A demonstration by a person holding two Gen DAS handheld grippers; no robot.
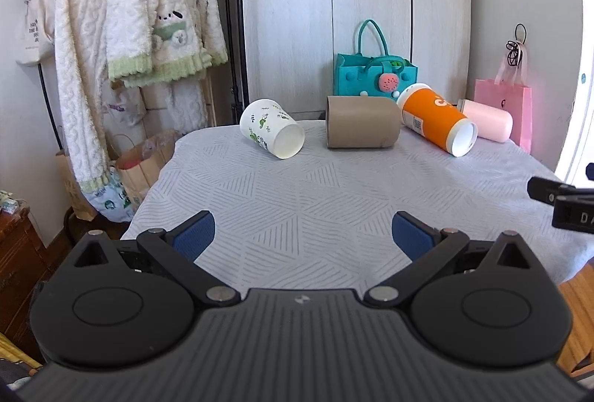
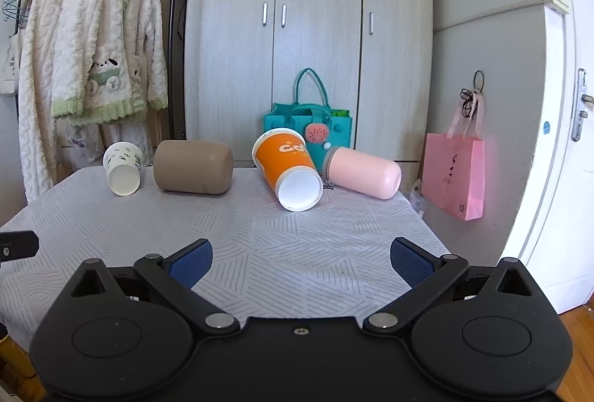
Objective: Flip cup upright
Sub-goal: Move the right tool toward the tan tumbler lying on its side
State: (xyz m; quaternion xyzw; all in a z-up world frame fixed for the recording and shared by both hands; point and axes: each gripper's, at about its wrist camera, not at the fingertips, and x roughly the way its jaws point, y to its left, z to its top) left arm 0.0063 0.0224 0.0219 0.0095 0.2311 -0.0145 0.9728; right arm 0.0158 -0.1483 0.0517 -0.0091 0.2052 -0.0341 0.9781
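Observation:
Several cups lie on their sides along the far edge of the table. From left: a white cup with green leaf print [image 1: 270, 127] [image 2: 123, 168], a brown cup [image 1: 362, 121] [image 2: 193, 167], an orange paper cup [image 1: 434, 118] [image 2: 287, 168] with its mouth toward me, and a pink cup [image 1: 488, 120] [image 2: 362, 172]. My left gripper [image 1: 302, 235] is open and empty over the near table. My right gripper [image 2: 301, 262] is open and empty, well short of the orange cup.
The table has a grey patterned cloth [image 1: 315, 186] [image 2: 260, 238]. A teal felt bag [image 1: 373, 71] [image 2: 310, 129] stands behind the cups before a wardrobe. A pink paper bag [image 2: 454, 173] hangs at the right. Robes [image 1: 130, 30] hang on a rack at left.

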